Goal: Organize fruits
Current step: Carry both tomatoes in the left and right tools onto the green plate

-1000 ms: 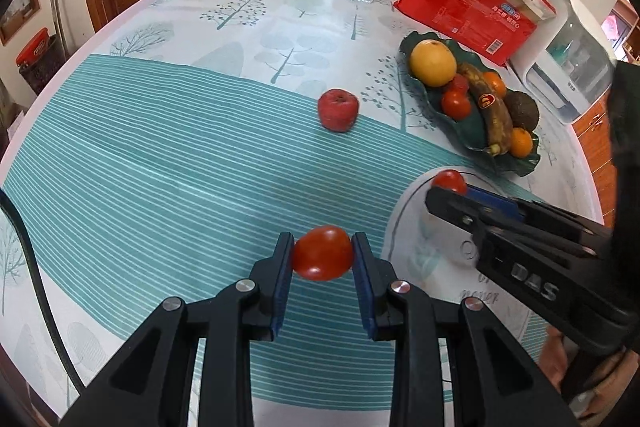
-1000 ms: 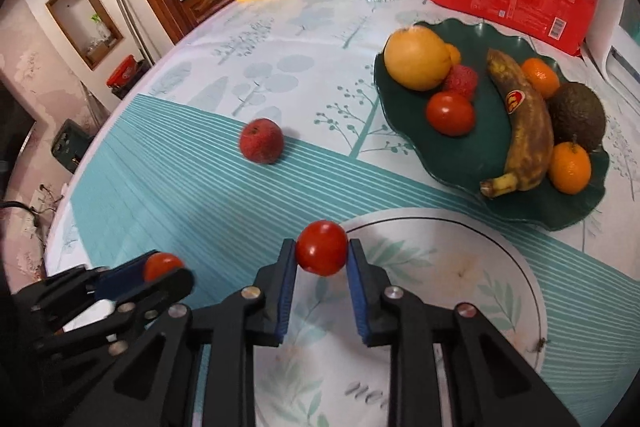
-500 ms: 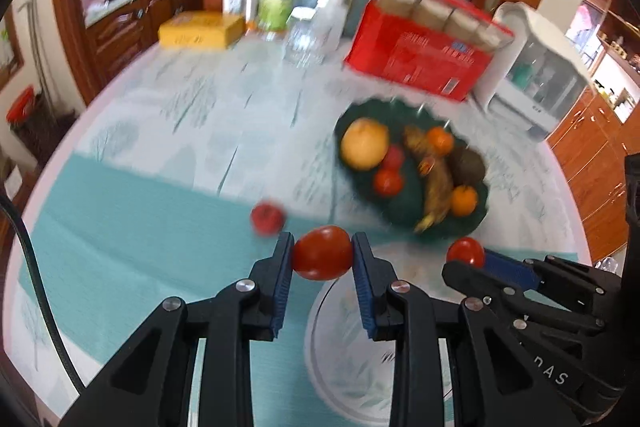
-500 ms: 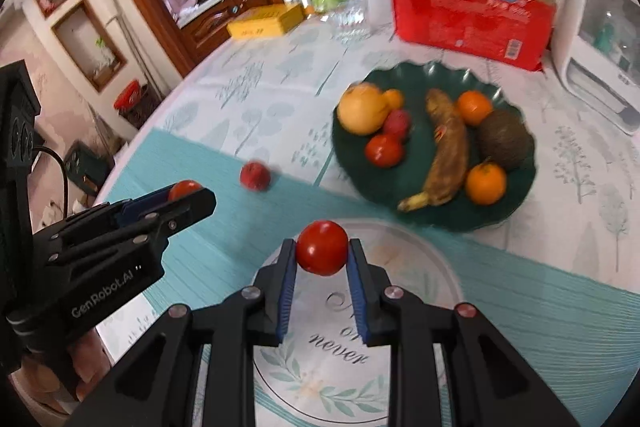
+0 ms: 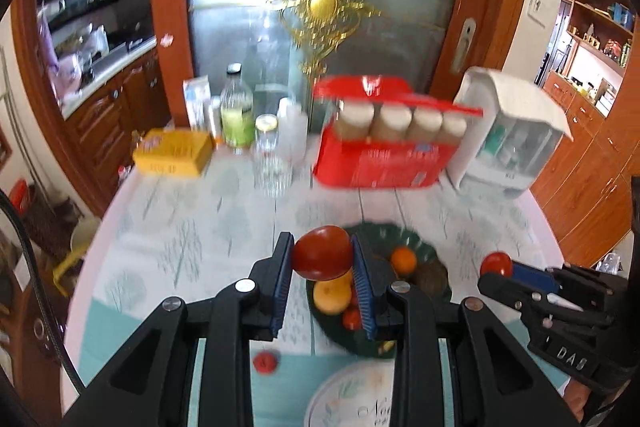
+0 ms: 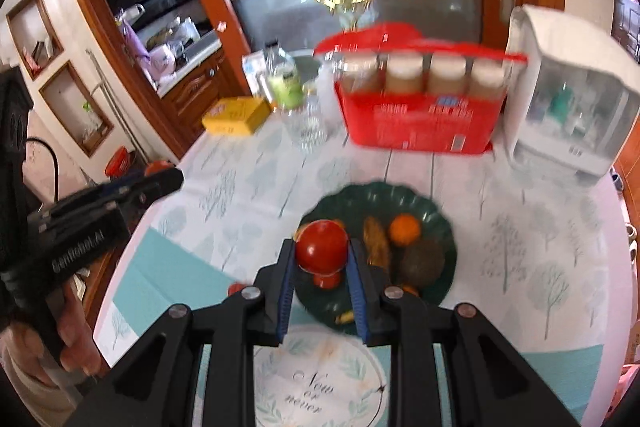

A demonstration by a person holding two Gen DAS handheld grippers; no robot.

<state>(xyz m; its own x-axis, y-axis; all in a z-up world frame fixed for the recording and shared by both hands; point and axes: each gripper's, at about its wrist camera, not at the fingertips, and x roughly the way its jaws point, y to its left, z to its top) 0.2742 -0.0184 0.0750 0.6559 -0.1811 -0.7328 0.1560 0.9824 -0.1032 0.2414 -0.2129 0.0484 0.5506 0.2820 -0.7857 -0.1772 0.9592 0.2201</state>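
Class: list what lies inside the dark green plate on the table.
Visible on the green plate: a banana, an orange, an avocado and a small tomato. The right gripper and its tomato cover the plate's near-left part.

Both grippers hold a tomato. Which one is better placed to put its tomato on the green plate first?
Probably right. The right gripper holds its tomato centred before the green plate; the left gripper holds its tomato toward the plate's left side.

Both hand-held grippers, left [image 5: 322, 259] & right [image 6: 321, 253], rose off the table [image 6: 540, 247] w/ their tomatoes; now high above green fruit plate [image 6: 442, 219].
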